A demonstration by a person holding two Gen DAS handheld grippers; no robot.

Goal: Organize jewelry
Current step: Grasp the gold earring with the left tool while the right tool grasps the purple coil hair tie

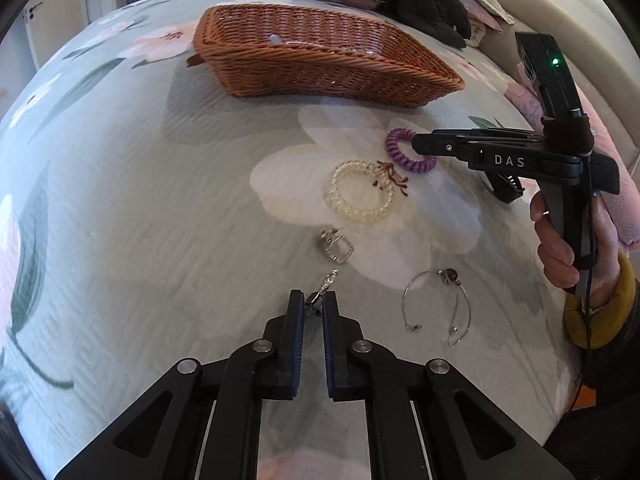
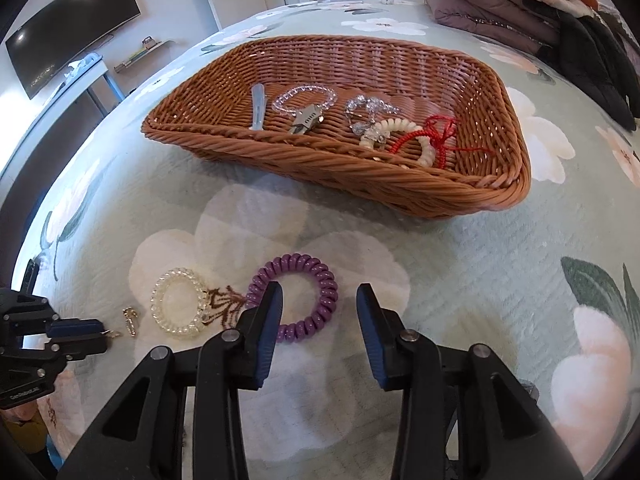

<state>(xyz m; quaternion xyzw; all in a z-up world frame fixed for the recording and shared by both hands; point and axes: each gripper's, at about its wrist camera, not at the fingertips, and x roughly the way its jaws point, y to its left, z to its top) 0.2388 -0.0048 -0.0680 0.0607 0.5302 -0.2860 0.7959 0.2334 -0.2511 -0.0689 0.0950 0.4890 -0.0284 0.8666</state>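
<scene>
A brown wicker basket holds several pieces of jewelry and hair ties. On the floral bedspread lie a purple coil hair tie, a clear coil hair tie, a silver earring and a thin silver necklace. My left gripper is nearly shut on a small metal earring. My right gripper is open, its jaws over the purple hair tie's near side.
Folded clothes are stacked at the bed's far side, behind the basket. A wall TV and a shelf stand off the bed to the left. My right hand with a yellow cuff holds its gripper at the bed's right edge.
</scene>
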